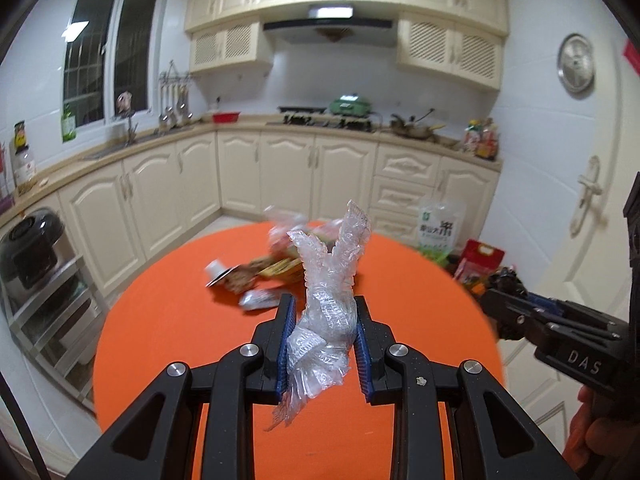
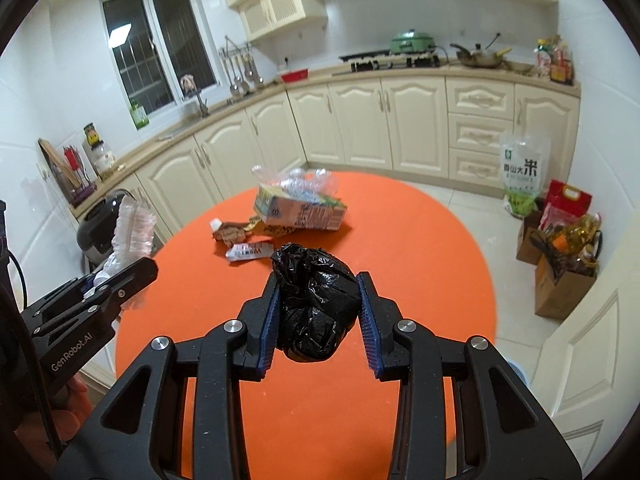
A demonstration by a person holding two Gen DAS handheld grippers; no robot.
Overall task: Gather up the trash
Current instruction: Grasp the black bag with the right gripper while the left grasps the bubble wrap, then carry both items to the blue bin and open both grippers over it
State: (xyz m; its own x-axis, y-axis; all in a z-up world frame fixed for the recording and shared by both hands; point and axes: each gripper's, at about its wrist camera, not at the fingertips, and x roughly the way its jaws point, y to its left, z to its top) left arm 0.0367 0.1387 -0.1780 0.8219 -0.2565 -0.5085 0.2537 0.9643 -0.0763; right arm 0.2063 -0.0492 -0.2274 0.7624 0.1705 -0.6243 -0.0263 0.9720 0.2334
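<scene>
Left wrist view: left gripper [image 1: 324,316] pinches bubble wrap [image 1: 328,300]; right gripper [image 2: 318,300] clamps black bag [image 2: 314,304].

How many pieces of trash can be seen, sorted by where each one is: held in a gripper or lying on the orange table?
Held in a gripper: 2, the clear plastic wrap in the left gripper and the black bag in the right gripper.
Lying on the orange table: 4, carton, clear bag, small bottle, silver wrapper.
Total: 6
</scene>
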